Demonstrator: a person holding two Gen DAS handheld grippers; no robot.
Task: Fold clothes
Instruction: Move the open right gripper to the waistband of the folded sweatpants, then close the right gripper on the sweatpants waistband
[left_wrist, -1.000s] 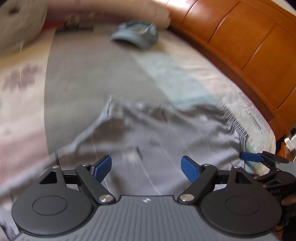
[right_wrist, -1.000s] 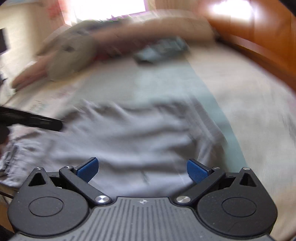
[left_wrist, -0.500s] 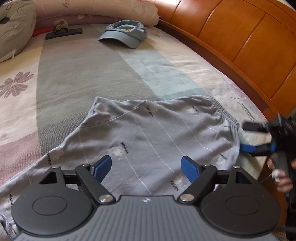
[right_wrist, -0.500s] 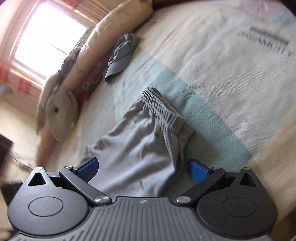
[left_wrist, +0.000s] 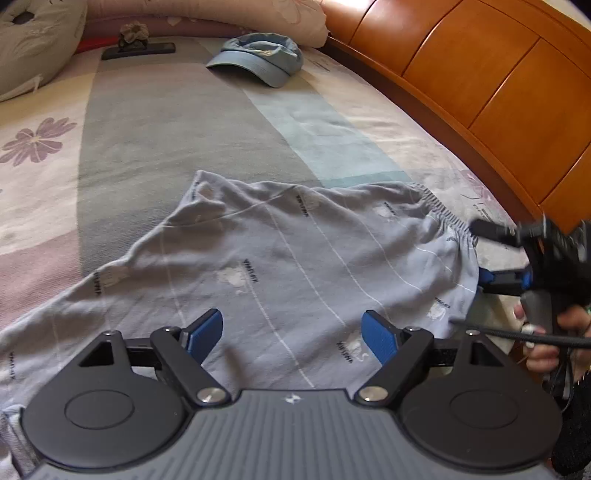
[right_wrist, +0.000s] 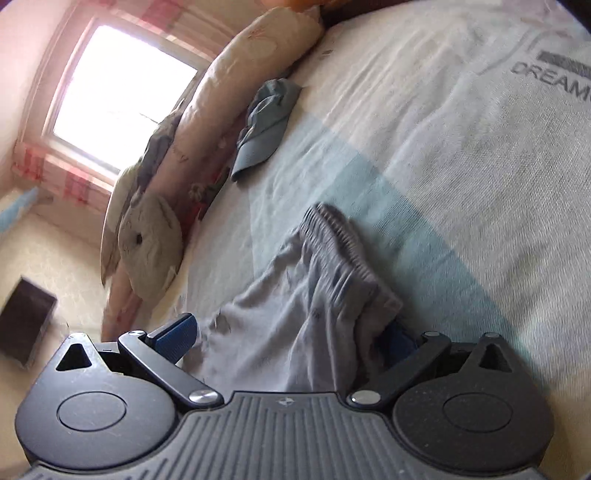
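Grey cotton shorts (left_wrist: 295, 266) with thin white stripes and small dark lettering are spread on the bed (left_wrist: 155, 122), directly ahead of and beneath the left tool (left_wrist: 291, 334). That tool is held with its blue pads (left_wrist: 205, 334) wide apart above the cloth, and nothing is clamped between them. The elastic waistband (left_wrist: 448, 218) is seen at the far right of the left tool, where the right tool (left_wrist: 491, 254) is turned on its side, one finger above the waistband edge and one below it. In the right wrist view the right tool (right_wrist: 288, 336) is seen with the waistband end of the shorts (right_wrist: 325, 295) bunched between its fingers; its left pad (right_wrist: 175, 338) stands clear of the cloth, while its right pad is mostly covered by a fold of it. The jaws are spread wide, so the cloth is between them but not pinched. Part of a hand (left_wrist: 554, 339) is seen on the handle at the right. Well beyond both tools a blue cap (left_wrist: 258, 57) is laid on the bedspread, near a long floral pillow (right_wrist: 236, 96). An orange wooden headboard (left_wrist: 480, 74) is seen along the right side of the bed
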